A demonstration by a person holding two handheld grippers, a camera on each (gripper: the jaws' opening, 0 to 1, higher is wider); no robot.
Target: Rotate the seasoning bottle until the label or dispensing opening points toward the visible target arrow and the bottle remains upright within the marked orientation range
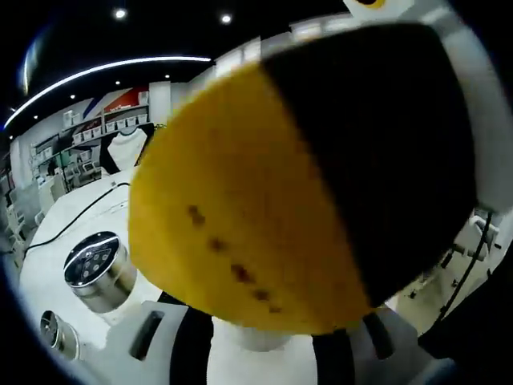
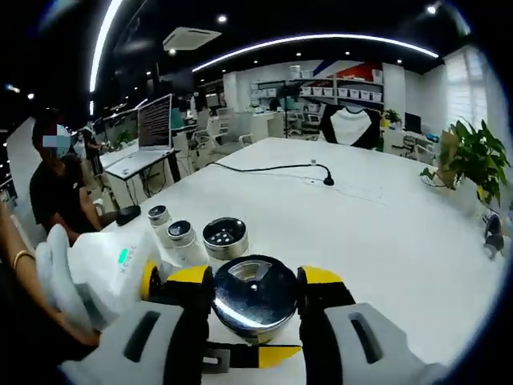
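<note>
In the right gripper view we see the right tongs clenched on a seasoning bottle — its shiny metal cap, with a small opening near the middle, sits squarely between the black-and-yellow jaws at 6 o'clock. The bottle stands on a white surface that runs away toward 12 o'clock. Just beyond the held bottle, at about 11 o'clock from it, we count three more shakers: a dark perforated-top shaker closest, then two small shakers in a row off to the left. The left tongs, white-bodied with a yellow-edged jaw, come in at 9 o'clock and rest just beside the right tongs' left jaw; whether they grip anything we cannot tell from here. A black cable trails across the far surface, a potted plant stands at 3 o'clock, and a seated person is at 9 o'clock.

In the left gripper view a large yellow-and-black shape looms very close — we cannot tell what it is. A steel shaker with a dark holed top stands at 8 o'clock.
</note>
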